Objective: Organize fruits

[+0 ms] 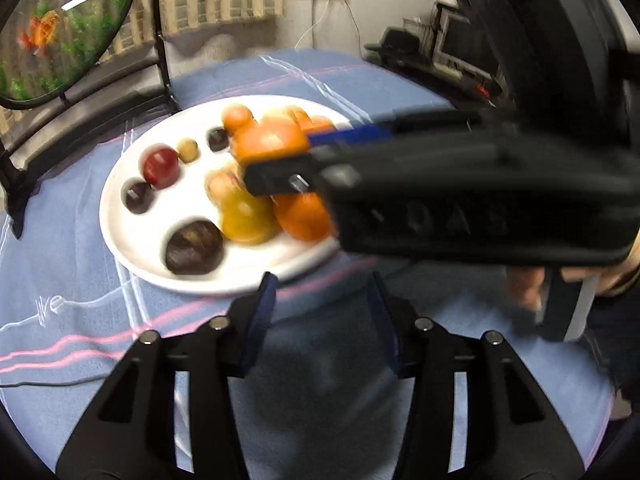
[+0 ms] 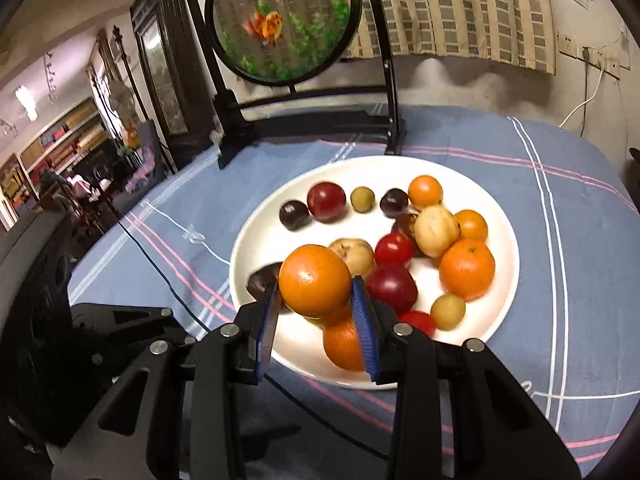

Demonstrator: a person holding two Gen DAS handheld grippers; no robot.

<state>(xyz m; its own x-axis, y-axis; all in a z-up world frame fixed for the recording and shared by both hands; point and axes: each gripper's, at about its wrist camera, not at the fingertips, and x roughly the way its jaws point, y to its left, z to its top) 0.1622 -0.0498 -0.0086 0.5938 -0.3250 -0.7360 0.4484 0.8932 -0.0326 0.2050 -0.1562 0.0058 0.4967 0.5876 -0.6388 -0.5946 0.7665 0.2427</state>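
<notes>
Two claws over one white plate [image 2: 505,240] of fruit. Right claw [image 2: 316,306] clamps an orange [image 2: 314,280] just above the plate's near side; its housing bears blurred raised letters, unreadable. Left claw [image 1: 320,300] stands parted, empty, short of the plate. Counter [image 2: 580,240]: blue cloth, pink and white stripes. Behind: round goldfish screen [image 2: 282,20], checked curtain [image 2: 460,8], wall sockets [image 2: 592,56].

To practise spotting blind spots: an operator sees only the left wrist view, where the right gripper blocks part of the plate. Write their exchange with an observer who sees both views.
Operator: Is the right gripper really holding something?
Observer: Yes, the right gripper is shut on an orange.
Operator: What fruit does it hide from me?
Observer: A small red fruit right beside a larger dark red fruit.
</notes>
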